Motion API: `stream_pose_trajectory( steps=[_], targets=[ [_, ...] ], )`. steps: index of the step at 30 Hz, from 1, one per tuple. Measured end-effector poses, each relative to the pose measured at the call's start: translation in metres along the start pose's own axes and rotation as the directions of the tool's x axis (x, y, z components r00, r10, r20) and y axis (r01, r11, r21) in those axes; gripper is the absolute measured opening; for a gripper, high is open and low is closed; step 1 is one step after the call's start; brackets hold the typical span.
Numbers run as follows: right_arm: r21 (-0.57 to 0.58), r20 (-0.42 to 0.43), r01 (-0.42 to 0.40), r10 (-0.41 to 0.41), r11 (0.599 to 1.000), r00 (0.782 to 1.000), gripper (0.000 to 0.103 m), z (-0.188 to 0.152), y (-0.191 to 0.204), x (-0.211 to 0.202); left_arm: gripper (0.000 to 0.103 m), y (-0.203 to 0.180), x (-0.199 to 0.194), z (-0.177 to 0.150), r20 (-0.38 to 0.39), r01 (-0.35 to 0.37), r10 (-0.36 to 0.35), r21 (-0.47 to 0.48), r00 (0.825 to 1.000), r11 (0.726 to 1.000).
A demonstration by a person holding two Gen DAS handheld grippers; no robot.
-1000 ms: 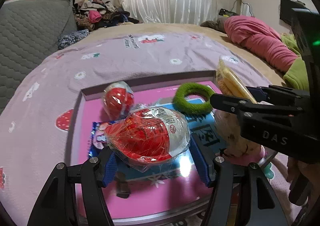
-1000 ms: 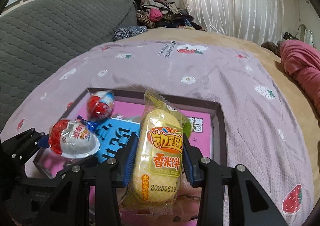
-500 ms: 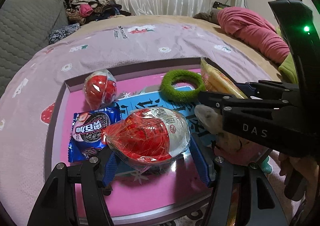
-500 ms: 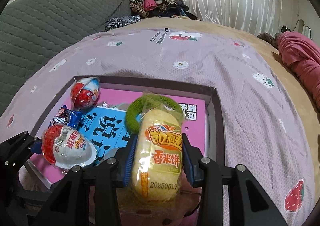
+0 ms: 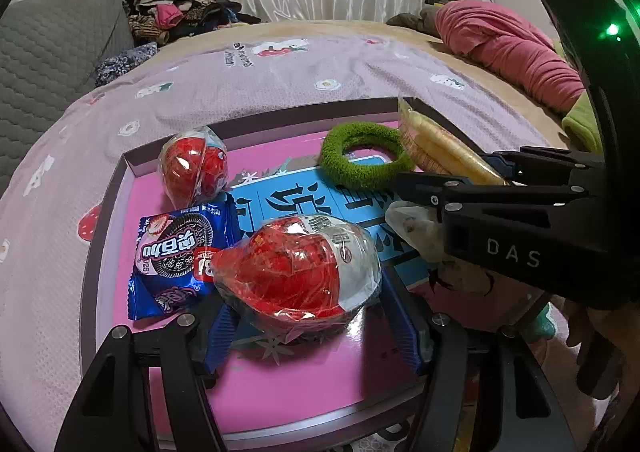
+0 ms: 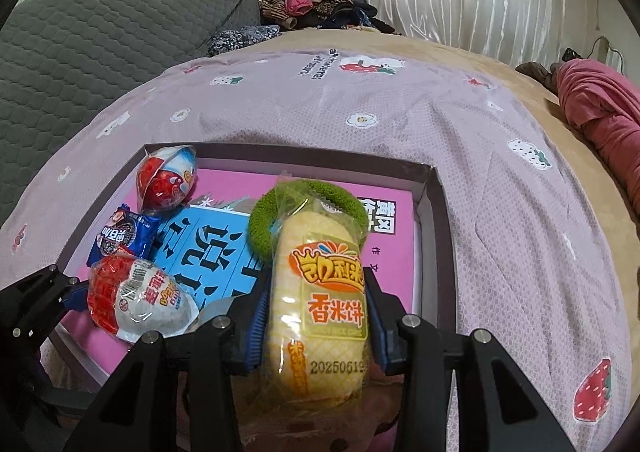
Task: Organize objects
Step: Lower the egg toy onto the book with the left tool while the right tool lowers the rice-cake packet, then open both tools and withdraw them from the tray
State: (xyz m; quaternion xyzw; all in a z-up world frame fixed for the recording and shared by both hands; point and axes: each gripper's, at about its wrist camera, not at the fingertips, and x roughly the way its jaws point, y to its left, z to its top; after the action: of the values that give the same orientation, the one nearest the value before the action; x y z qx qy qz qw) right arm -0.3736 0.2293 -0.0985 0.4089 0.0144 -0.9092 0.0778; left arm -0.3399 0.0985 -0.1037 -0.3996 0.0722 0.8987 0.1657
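Note:
My left gripper [image 5: 310, 312] is shut on a red-and-white egg toy in clear wrap [image 5: 296, 272], held low over the near part of a shallow box with a pink floor and dark rim [image 5: 256, 118]. My right gripper [image 6: 316, 316] is shut on a yellow rice-cake packet [image 6: 316, 292], held upright over the box rim [image 6: 300, 152] at its near right side. In the box lie a second wrapped egg [image 5: 192, 168], a blue Oreo packet [image 5: 176, 252] and a green fuzzy ring [image 5: 360, 160]. The right gripper's body [image 5: 520, 220] fills the right of the left wrist view.
The box rests on a bed with a lilac strawberry-print cover [image 6: 400, 124]. A grey quilted headboard [image 6: 100, 32] rises at the left, with a heap of clothes [image 6: 304, 4] behind it. A rolled pink blanket [image 5: 500, 48] lies at the far right. White curtains hang at the back.
Both views have tipped down and closed in on the box, so the Oreo packet and the ring now show in full. The left gripper sank a little with its egg. Both grips are unchanged.

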Motion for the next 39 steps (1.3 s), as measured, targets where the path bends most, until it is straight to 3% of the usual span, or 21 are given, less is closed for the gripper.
stream_pose_trajectory(
  steps=[13,17,21,23,26,39],
  targets=[
    [0.000,0.011,0.004,-0.004,1.000,1.000,0.050,0.000,0.001,-0.004,0.077,-0.001,-0.002,0.000,-0.005,-0.012,0.012,0.009,1.000,1.000],
    [-0.005,0.018,0.017,-0.017,1.000,1.000,0.060,0.000,0.001,-0.007,0.079,-0.003,-0.004,0.000,-0.009,-0.006,0.006,0.013,1.000,1.000],
    [0.001,0.037,0.015,-0.015,1.000,0.999,0.063,0.002,0.002,-0.013,0.079,-0.005,-0.008,0.001,-0.015,-0.005,0.005,0.021,1.000,1.000],
    [-0.002,0.052,0.015,-0.014,1.000,0.999,0.073,0.004,0.003,-0.017,0.081,-0.003,-0.012,0.001,-0.002,-0.012,0.012,0.029,1.000,1.000],
    [-0.005,0.073,0.021,-0.021,1.000,0.997,0.076,0.005,0.005,-0.023,0.082,-0.002,-0.018,0.002,0.017,-0.048,0.047,0.041,0.999,0.998],
    [-0.003,0.180,0.060,-0.058,0.998,0.982,0.090,0.012,0.008,-0.068,0.082,0.012,-0.047,0.013,0.077,-0.047,0.046,0.001,0.996,0.999]
  ],
)
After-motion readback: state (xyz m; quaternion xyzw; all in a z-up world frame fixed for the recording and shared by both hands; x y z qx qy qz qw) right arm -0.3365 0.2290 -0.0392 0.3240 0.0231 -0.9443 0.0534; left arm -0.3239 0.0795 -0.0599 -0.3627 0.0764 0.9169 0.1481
